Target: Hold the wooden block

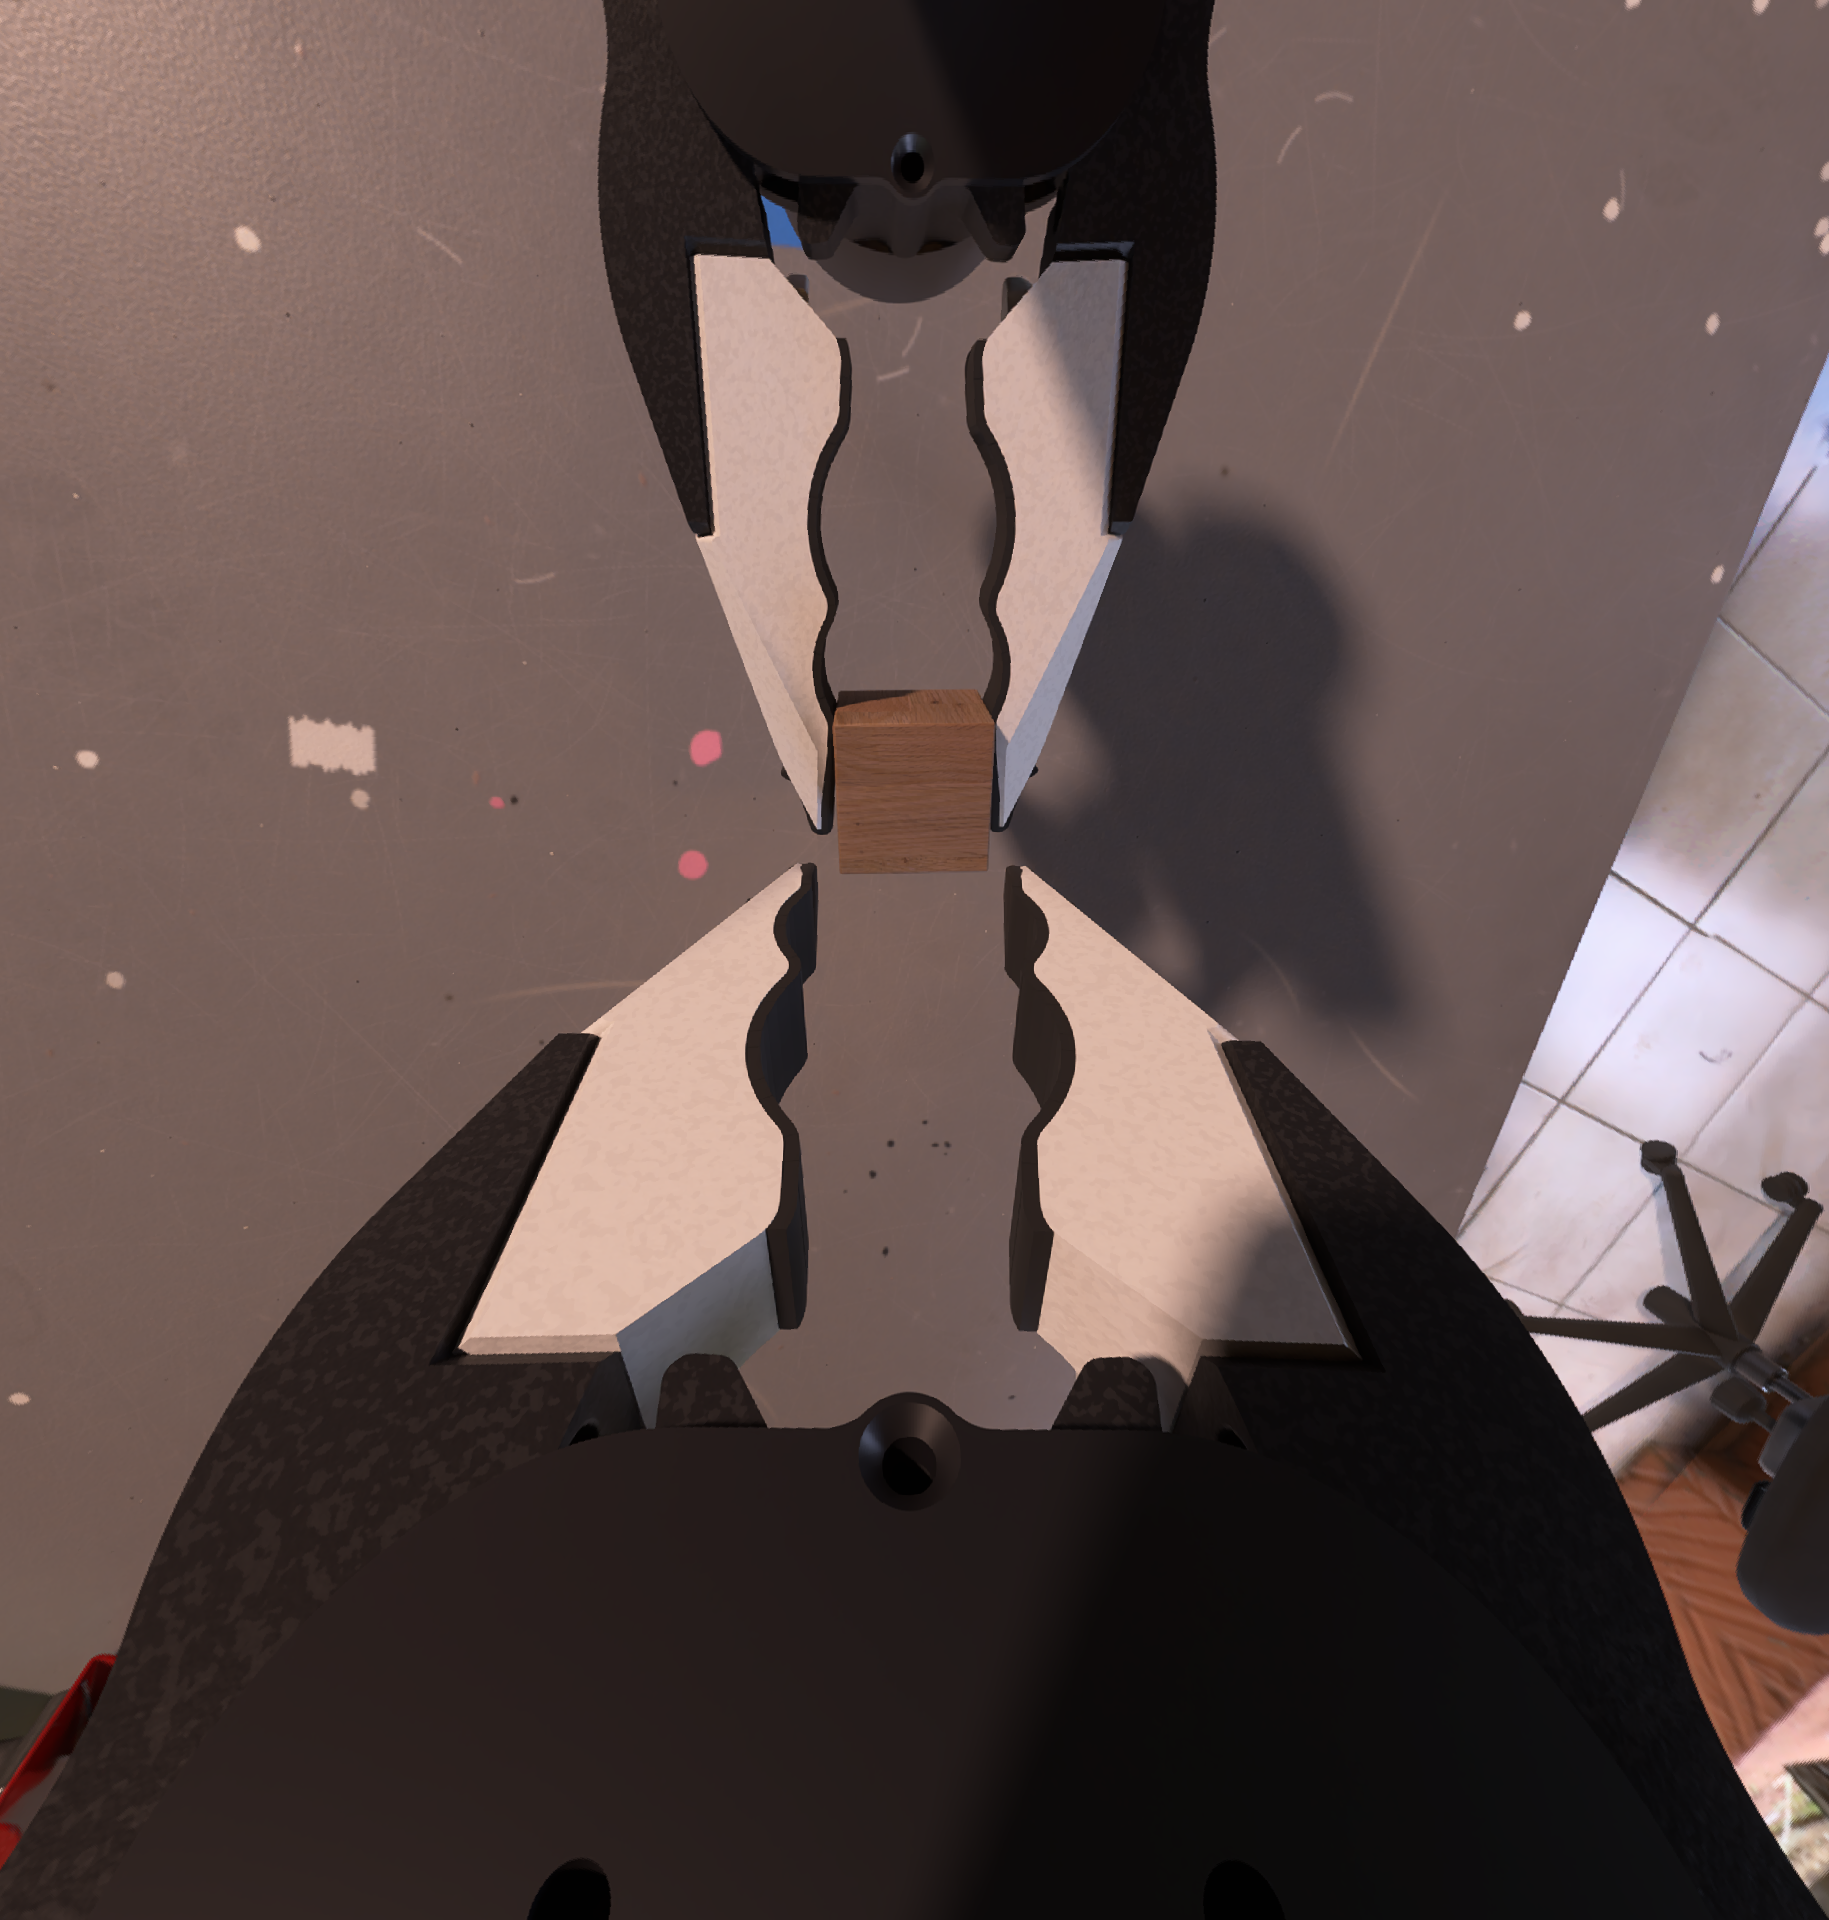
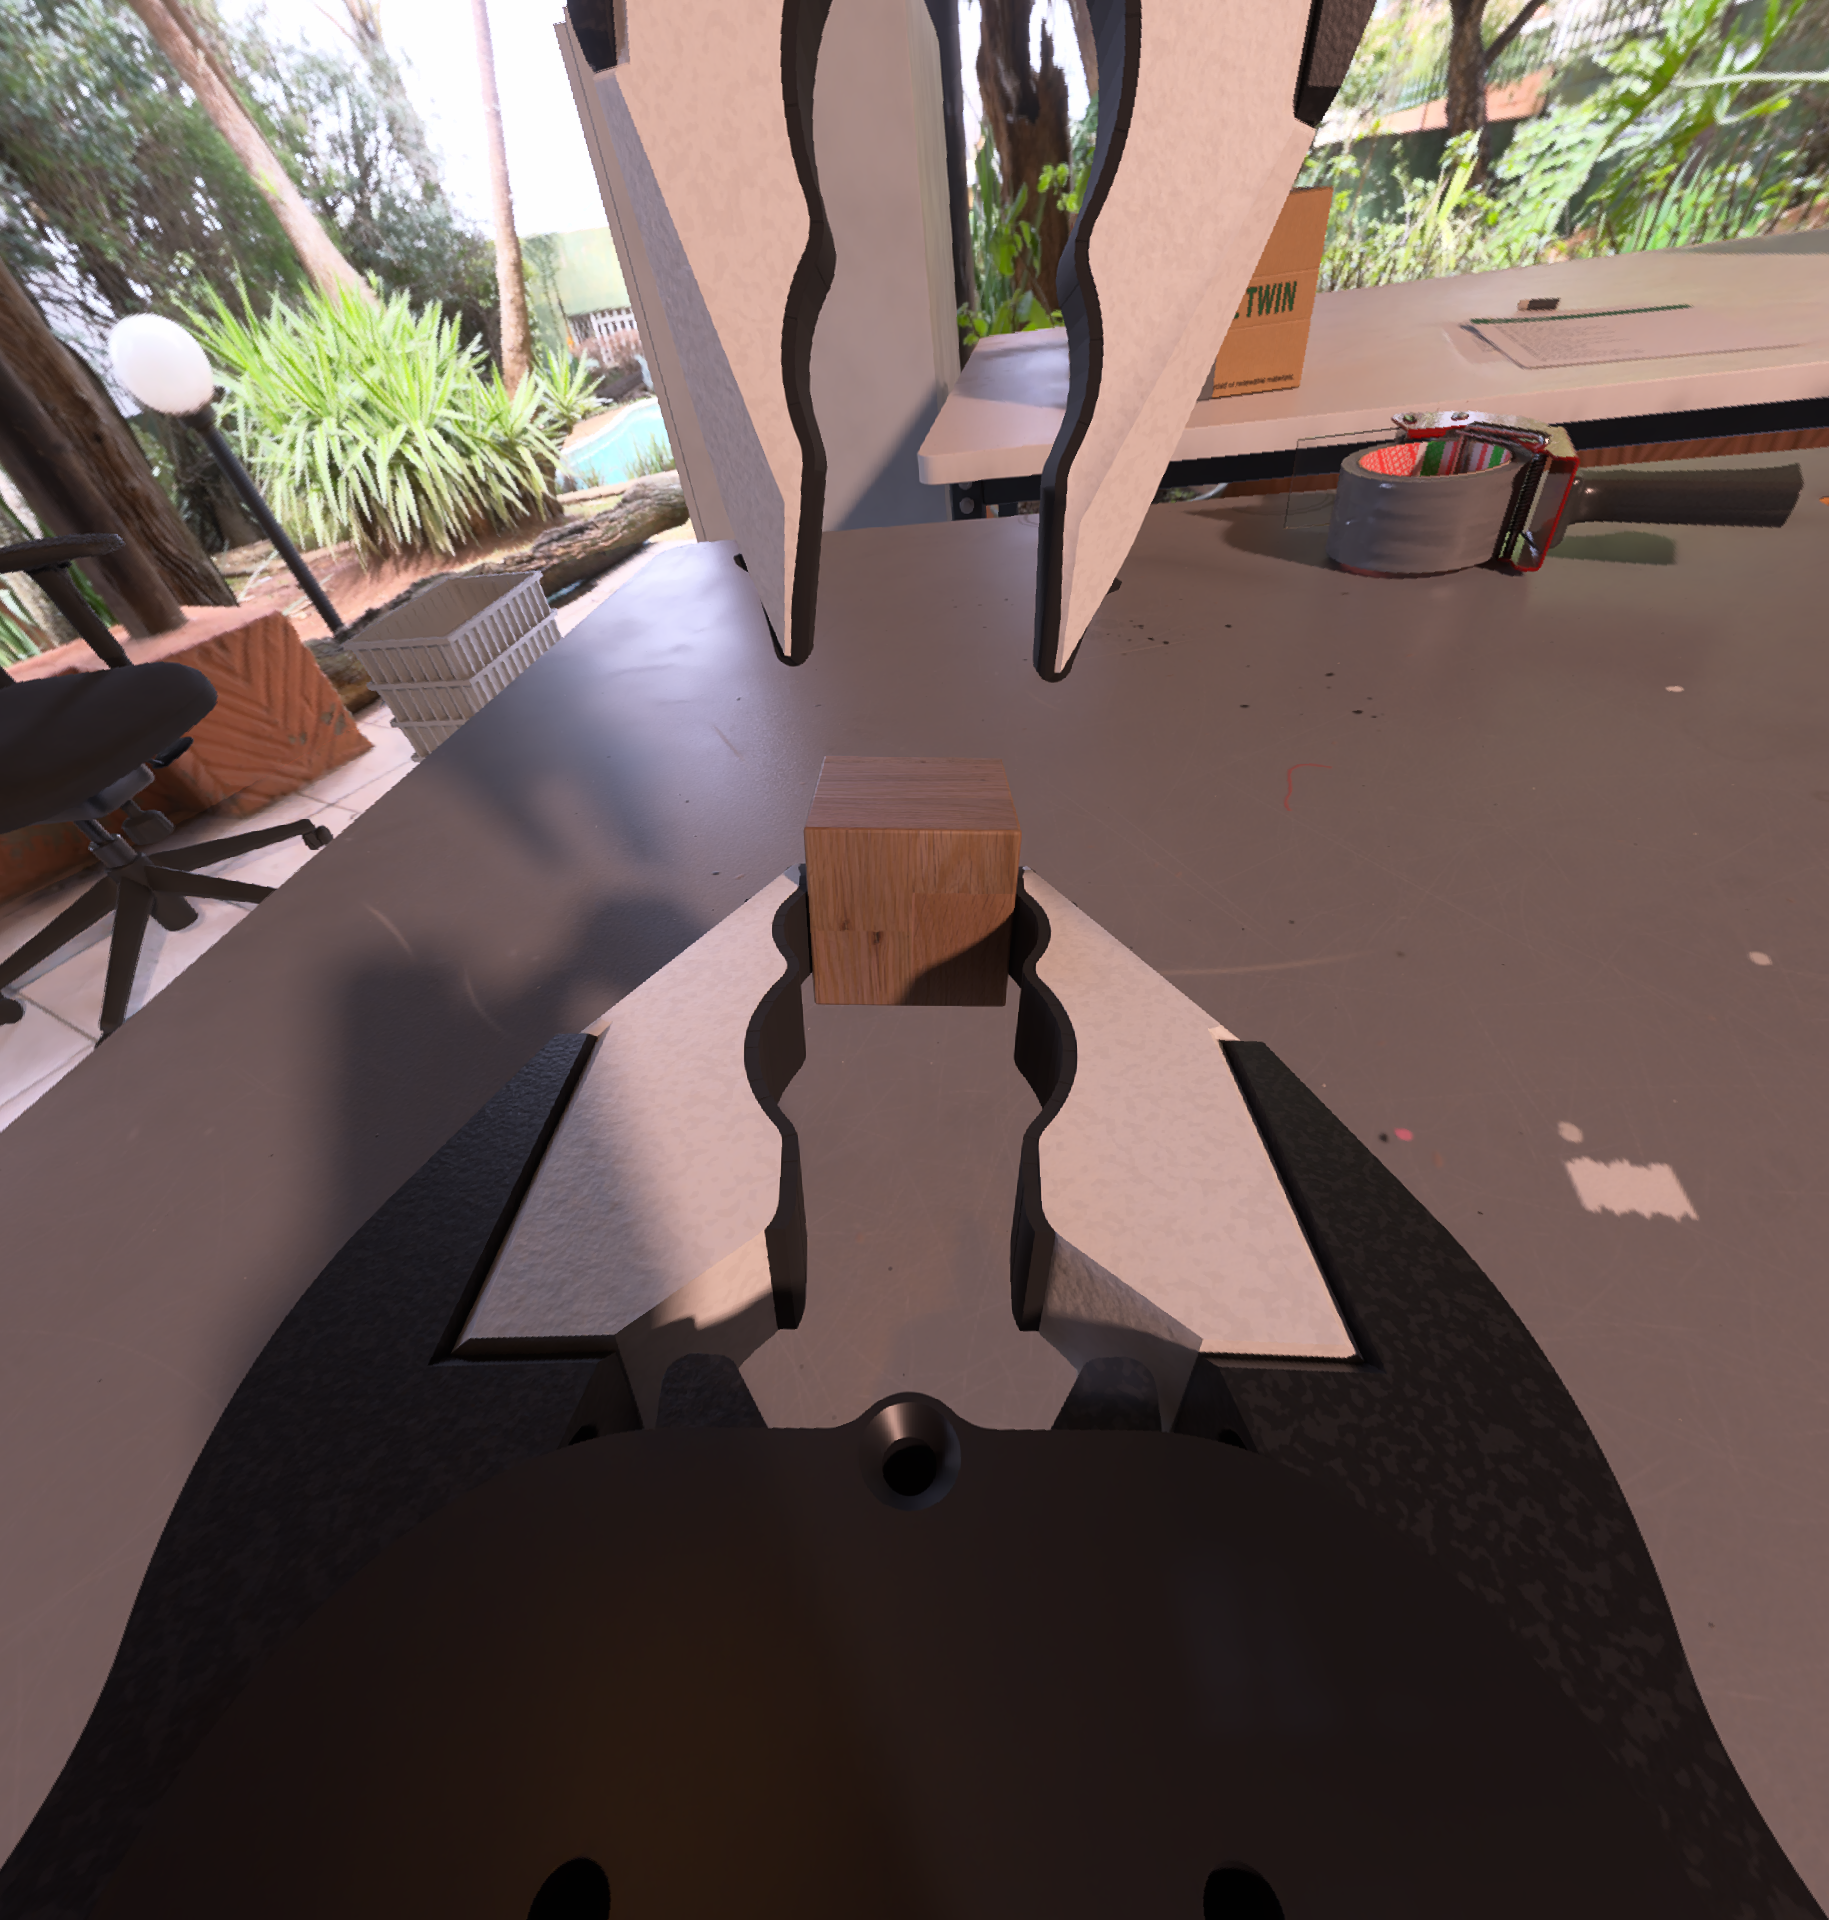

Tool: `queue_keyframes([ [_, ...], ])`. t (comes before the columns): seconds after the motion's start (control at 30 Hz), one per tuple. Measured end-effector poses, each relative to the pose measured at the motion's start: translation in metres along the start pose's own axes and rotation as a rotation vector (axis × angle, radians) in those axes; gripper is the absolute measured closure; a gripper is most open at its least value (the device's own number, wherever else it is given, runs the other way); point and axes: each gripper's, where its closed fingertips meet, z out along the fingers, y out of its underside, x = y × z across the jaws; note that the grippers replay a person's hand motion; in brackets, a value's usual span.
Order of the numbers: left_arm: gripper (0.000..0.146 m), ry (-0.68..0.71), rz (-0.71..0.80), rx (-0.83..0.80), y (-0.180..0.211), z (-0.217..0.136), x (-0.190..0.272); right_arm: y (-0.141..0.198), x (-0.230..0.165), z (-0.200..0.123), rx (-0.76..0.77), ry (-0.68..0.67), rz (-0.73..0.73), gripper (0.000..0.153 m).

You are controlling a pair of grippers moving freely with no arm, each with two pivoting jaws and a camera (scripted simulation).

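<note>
A small wooden block (image 2: 910, 883) sits between the fingertips of my right gripper (image 2: 912, 881), which is shut on its two sides, low over the grey table (image 2: 1409, 831). I cannot tell whether the block touches the table. In the left wrist view the block (image 1: 912, 779) shows from above, with the right gripper (image 1: 910, 821) reaching in from the top of the frame. My left gripper (image 1: 910, 873) is open and empty, pointing down just above the block and apart from it. It hangs over the block in the right wrist view (image 2: 920, 665).
A grey tape dispenser (image 2: 1450, 499) lies on the table at the far right. A black office chair (image 2: 79, 748) and white crates (image 2: 463, 644) stand past the table's left edge. A cardboard box (image 2: 1268, 301) sits on a second table behind.
</note>
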Motion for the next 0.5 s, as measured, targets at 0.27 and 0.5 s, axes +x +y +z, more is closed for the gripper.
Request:
queue_keyframes([
  [0.27,0.11,-0.015,-0.013,0.029,0.0049,0.003,0.0013,0.0026,-0.0013,0.0013,-0.022,-0.006,-0.004,0.116],
  [0.5,0.11,-0.024,-0.027,0.043,0.0028,0.0032,0.0009,0.0029,-0.0012,0.0013,-0.025,-0.002,-0.006,0.116],
])
